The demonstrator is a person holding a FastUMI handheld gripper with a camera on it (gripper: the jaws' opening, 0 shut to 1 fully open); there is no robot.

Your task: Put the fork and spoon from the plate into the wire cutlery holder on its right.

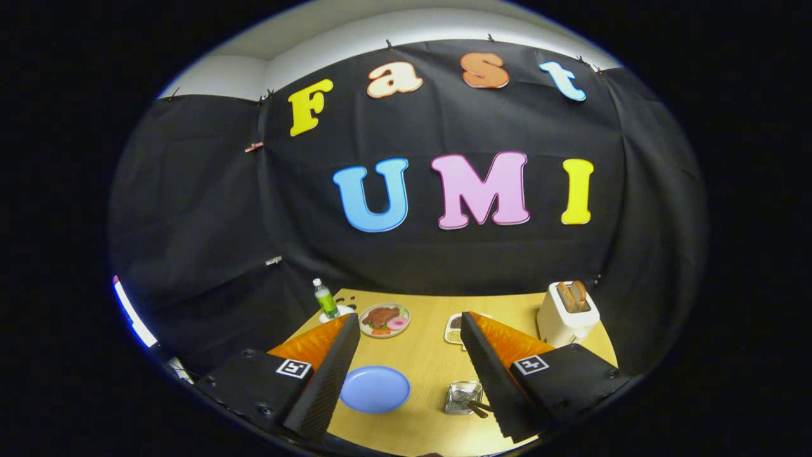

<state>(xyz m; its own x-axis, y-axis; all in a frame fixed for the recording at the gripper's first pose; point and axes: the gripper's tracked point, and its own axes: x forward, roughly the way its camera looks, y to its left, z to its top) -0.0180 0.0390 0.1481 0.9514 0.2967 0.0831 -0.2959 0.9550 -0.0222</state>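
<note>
Fingers of the gripper [409, 374] stand wide and empty above the table's [431, 355] near edge. Blue plate [374, 388] below looks bare; wire cutlery holder [463, 398] beside it apparently already holds utensils, so little seems left.

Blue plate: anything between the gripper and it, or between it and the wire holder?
Nothing visible. The gripper is open above the table, the blue plate lies between its fingers, and bare wood separates it from the wire holder. The plate looks bare; brown-handled utensils appear to sit in the holder.
</note>
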